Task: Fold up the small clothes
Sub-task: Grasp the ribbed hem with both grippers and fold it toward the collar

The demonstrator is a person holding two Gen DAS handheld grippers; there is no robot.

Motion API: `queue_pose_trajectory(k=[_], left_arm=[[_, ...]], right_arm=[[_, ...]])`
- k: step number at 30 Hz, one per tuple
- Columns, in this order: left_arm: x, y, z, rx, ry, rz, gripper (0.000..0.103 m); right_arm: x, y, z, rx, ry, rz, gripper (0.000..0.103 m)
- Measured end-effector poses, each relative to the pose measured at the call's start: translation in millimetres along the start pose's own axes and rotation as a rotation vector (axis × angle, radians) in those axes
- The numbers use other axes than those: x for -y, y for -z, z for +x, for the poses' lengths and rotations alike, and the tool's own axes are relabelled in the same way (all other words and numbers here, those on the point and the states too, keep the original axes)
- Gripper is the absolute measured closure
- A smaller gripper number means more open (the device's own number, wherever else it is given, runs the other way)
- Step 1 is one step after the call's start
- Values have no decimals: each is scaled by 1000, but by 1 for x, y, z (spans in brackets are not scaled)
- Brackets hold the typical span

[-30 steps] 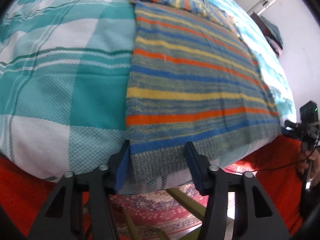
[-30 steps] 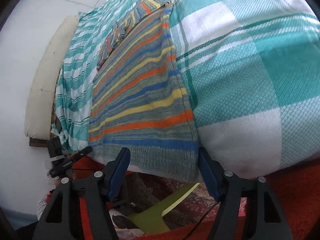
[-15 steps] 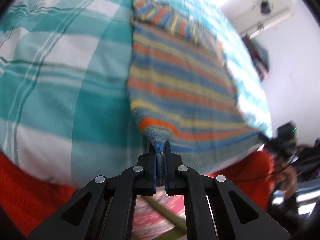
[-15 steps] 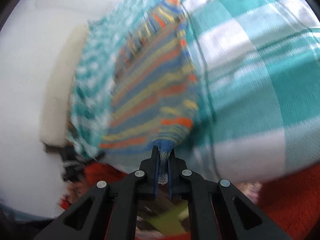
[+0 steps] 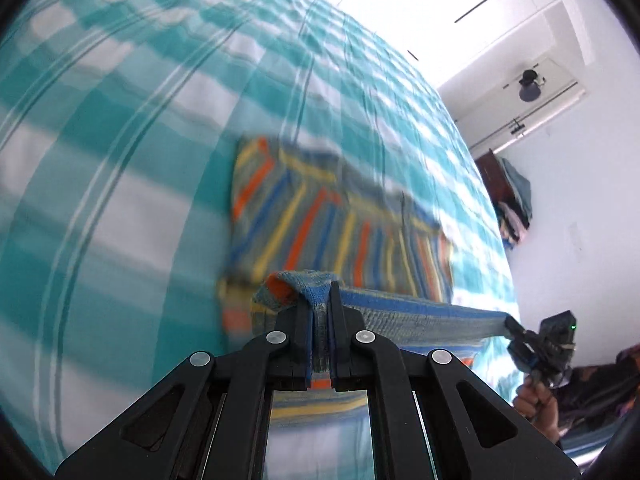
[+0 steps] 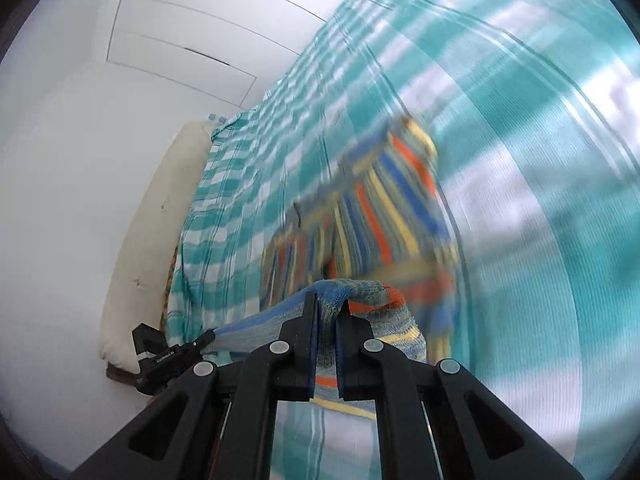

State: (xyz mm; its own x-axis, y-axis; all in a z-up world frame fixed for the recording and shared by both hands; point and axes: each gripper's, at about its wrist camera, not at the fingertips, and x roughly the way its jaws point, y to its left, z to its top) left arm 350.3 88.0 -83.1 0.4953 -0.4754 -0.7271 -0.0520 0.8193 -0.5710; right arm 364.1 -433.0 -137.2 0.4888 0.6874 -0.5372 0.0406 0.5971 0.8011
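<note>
A small knitted sweater (image 5: 340,216) striped in blue, orange, yellow and grey lies on a teal and white checked bedspread (image 5: 120,128). My left gripper (image 5: 320,304) is shut on one bottom corner of its hem. The hem (image 5: 420,316) stretches taut to the right, over the sweater's upper part, to my right gripper (image 5: 514,328), held in a hand. In the right wrist view my right gripper (image 6: 326,312) is shut on the other corner of the sweater (image 6: 380,220), and the left gripper (image 6: 208,336) shows at the hem's far end. Both views are blurred by motion.
The checked bedspread (image 6: 540,160) fills most of both views. A cream mattress edge (image 6: 160,220) runs along the white wall. A shelf with stacked clothes (image 5: 512,196) stands by the far wall.
Both grippers closed on the hem corners at the bed's edge, then lifted and carried the hem forward over the sweater toward its neck end. The bed's edge and red floor have left view.
</note>
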Motion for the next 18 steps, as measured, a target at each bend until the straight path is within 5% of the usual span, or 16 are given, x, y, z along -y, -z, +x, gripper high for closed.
queue_pose_trajectory(k=[5, 8, 10, 12, 15, 18], left_arm=[[1, -61, 49, 29, -62, 14, 100], [4, -94, 90, 66, -167, 42, 98], [-1, -109, 110, 75, -266, 15, 78], [-13, -118, 115, 64, -350, -59, 52], [-19, -103, 89, 109, -261, -104, 44], [0, -63, 67, 99, -170, 21, 41]], right_arm=[[-7, -72, 45, 16, 30, -54, 96], [2, -107, 86, 15, 88, -71, 96], [12, -123, 111, 34, 127, -66, 91], [19, -130, 124, 68, 213, -52, 49], [12, -124, 123, 78, 194, -61, 44], [-18, -91, 121, -11, 205, -256, 45]])
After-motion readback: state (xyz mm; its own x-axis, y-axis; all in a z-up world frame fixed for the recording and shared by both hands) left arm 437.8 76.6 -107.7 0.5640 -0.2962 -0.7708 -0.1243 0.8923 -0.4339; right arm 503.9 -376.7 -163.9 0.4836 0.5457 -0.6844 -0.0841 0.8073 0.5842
